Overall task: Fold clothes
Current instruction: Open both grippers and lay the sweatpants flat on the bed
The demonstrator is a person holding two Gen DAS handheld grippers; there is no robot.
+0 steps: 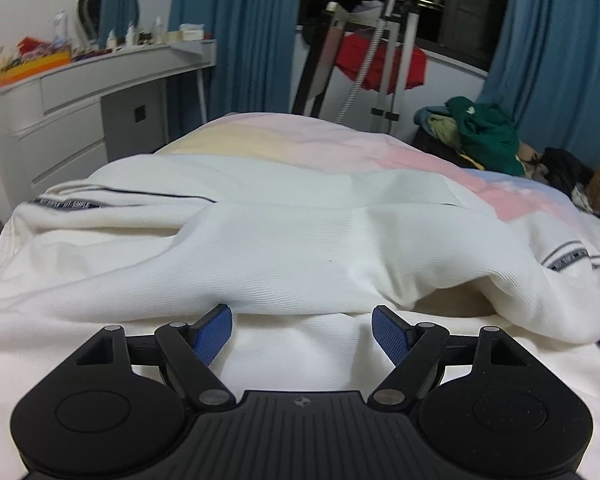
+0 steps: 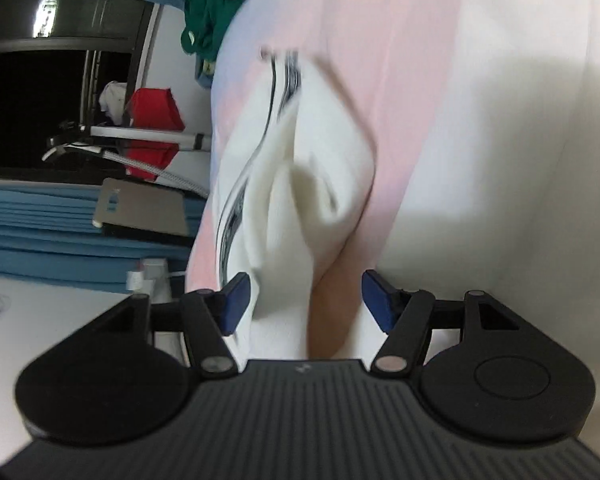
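Note:
A white garment (image 1: 284, 248) with dark striped trim lies rumpled across the pastel bedspread (image 1: 340, 148), one layer folded over toward me. My left gripper (image 1: 302, 316) is open, its blue pads low over the near edge of the white cloth, holding nothing. In the right wrist view, rolled sideways, a white sleeve with striped trim (image 2: 300, 184) lies on the pink bedspread (image 2: 400, 80). My right gripper (image 2: 304, 292) is open, its pads on either side of the sleeve's near end, not closed on it.
A grey dresser (image 1: 100, 92) with bottles stands at the left. A clothes rack with a red garment (image 1: 380, 64) stands beyond the bed. A pile of green and dark clothes (image 1: 488, 136) lies at the right. Blue curtains hang behind.

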